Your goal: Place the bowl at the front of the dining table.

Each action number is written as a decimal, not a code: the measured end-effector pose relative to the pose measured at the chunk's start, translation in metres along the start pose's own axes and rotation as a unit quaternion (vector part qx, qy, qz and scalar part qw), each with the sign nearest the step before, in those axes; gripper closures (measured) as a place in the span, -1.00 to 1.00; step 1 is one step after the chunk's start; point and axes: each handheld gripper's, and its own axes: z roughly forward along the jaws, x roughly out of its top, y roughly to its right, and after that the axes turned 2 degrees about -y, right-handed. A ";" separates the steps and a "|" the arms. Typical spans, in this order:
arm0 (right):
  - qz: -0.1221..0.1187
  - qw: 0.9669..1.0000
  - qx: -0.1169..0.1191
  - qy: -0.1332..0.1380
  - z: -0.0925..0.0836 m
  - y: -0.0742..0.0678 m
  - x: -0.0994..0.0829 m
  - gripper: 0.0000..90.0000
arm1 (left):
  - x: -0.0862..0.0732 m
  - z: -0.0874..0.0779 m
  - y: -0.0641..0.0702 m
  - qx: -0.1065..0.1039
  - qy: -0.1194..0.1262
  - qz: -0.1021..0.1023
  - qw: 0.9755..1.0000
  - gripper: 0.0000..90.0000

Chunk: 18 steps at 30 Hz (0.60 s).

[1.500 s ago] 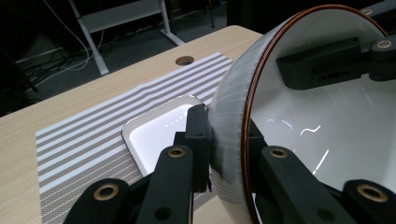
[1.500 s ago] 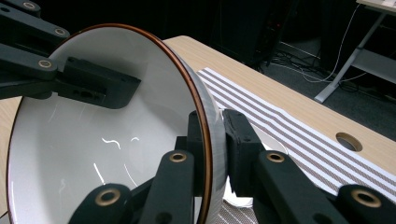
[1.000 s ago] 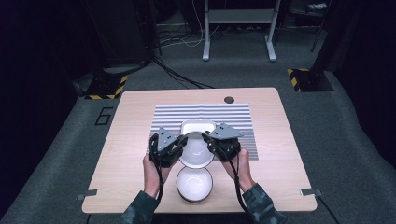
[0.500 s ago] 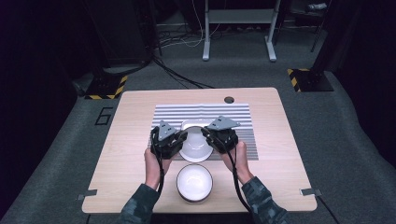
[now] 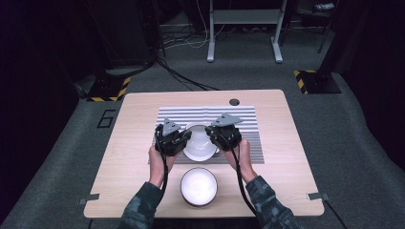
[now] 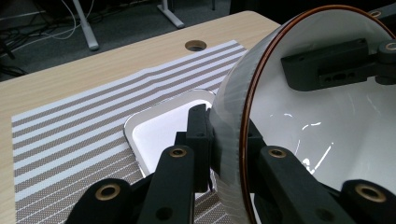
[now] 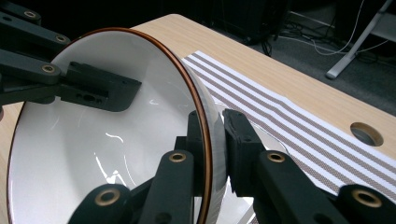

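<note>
Both claws are clamped on opposite rims of the white ceramic bowl with the thin brown rim (image 5: pixel 198 145): the left claw (image 6: pixel 223 140) bites the wall on its side, the right claw (image 7: pixel 214 140) the wall opposite, each with one jaw inside and one outside. The bowl hangs between them, tilted, directly over the white square dish (image 6: pixel 163 133) on the striped placemat (image 5: pixel 248 124) (a second white bowl (image 5: pixel 198 186) sits nearer the person on the wooden desk (image 5: pixel 124 162)). Straight down looks to me like the move ahead, both hands equally near.

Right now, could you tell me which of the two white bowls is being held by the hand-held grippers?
The farther bowl, over the striped placemat: the left hand-held gripper and right hand-held gripper each clamp its brown-edged rim. The nearer bowl sits free on the table.
</note>
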 end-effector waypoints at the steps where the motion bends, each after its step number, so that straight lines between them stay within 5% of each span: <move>1: 0.003 1.000 0.001 -0.002 0.001 0.001 0.000 0.81 | 0.000 0.001 -0.001 0.000 -0.002 0.000 1.000 0.79; 18: 0.015 1.000 0.003 -0.015 0.019 0.010 0.002 0.81 | 0.002 0.017 -0.016 -0.010 -0.017 -0.003 1.000 0.80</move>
